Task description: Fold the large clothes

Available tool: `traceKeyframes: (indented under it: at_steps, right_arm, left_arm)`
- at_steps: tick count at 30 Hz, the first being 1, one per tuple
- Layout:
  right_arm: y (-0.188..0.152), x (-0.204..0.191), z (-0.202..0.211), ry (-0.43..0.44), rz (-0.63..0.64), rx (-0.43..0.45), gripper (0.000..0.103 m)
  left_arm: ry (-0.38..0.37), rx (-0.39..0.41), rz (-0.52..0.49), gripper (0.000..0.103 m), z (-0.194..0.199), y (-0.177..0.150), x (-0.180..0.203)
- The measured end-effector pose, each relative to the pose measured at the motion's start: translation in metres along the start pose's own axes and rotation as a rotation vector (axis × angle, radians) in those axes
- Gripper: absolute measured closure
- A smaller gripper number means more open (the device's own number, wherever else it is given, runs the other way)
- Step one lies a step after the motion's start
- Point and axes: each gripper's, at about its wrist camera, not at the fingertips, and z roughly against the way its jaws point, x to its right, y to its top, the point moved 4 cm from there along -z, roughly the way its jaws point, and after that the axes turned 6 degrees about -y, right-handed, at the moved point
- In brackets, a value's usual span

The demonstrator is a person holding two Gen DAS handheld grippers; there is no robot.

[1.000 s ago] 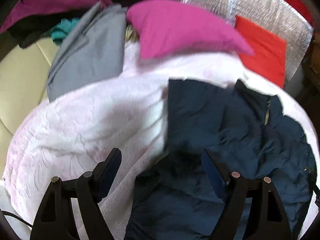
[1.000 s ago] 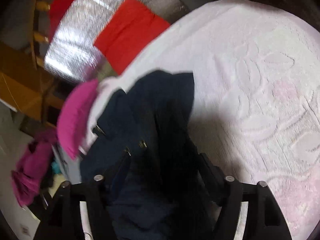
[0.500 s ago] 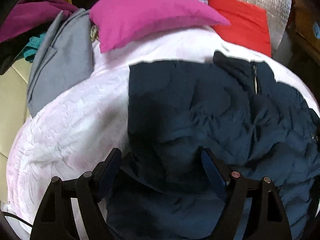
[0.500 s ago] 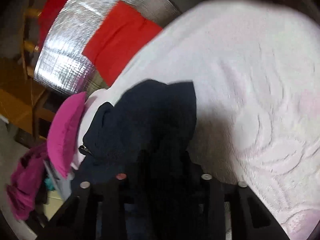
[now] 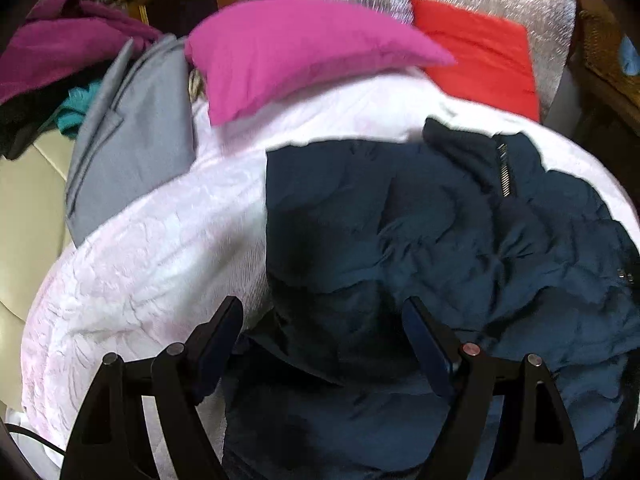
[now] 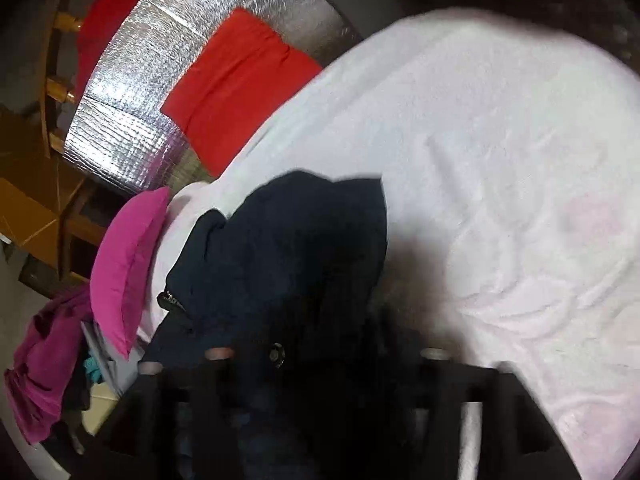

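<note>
A navy quilted jacket (image 5: 440, 240) is spread flat beneath the wide, empty left gripper (image 5: 322, 328) for folding; the right gripper (image 6: 320, 364), blurred, has just been reopening over jacket fabric, its hold unclear.

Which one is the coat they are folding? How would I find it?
Look for the big pale pink blanket that covers most of the bed. The coat is the dark navy puffy jacket lying on top of it, below the bright pink pillow. It is the only dark, quilted thing with a metal zipper.
</note>
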Motion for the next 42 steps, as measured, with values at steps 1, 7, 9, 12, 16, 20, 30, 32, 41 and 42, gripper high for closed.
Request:
traceKeyframes:
  at_steps: [1,7,9,12,16,20,30,32,41,42]
  right_arm:
    - [-0.001,-0.001,0.009,-0.012,0.014,0.018,0.035]
    - [-0.014,-0.006,0.042,0.026,0.074,0.033,0.035]
    - [-0.025,-0.017,0.046,0.035,0.131,0.023,0.035]
    - [-0.038,-0.039,0.050,0.054,0.237,0.026,0.054]
    - [-0.058,-0.060,0.046,0.064,0.331,-0.008,0.066]
    - [-0.072,-0.066,0.028,0.061,0.348,-0.067,0.066]
    - [-0.082,-0.062,-0.020,-0.013,0.347,-0.235,0.068]
    - [-0.077,-0.068,-0.012,0.029,0.346,-0.222,0.066]
    - [-0.094,-0.113,-0.007,0.179,0.387,-0.206,0.065]
    - [-0.099,-0.115,-0.013,0.173,0.395,-0.221,0.065]
  left_arm:
    - [0.003,0.017,-0.008,0.020,0.004,0.001,0.002]
    - [0.027,0.113,-0.037,0.020,0.033,0.003,0.010]
    - [0.032,0.129,-0.044,0.020,0.039,0.002,0.011]
    - [0.035,0.148,-0.051,0.020,0.047,0.002,0.013]
    - [0.046,0.175,-0.067,0.020,0.051,0.003,0.015]
    - [0.050,0.185,-0.063,0.020,0.050,0.005,0.016]
    - [0.056,0.185,-0.069,0.020,0.043,0.007,0.017]
    - [0.061,0.182,-0.068,0.020,0.041,0.007,0.016]
    - [0.077,0.154,-0.092,0.020,0.024,0.008,0.021]
    - [0.073,0.139,-0.098,0.020,0.019,0.007,0.022]
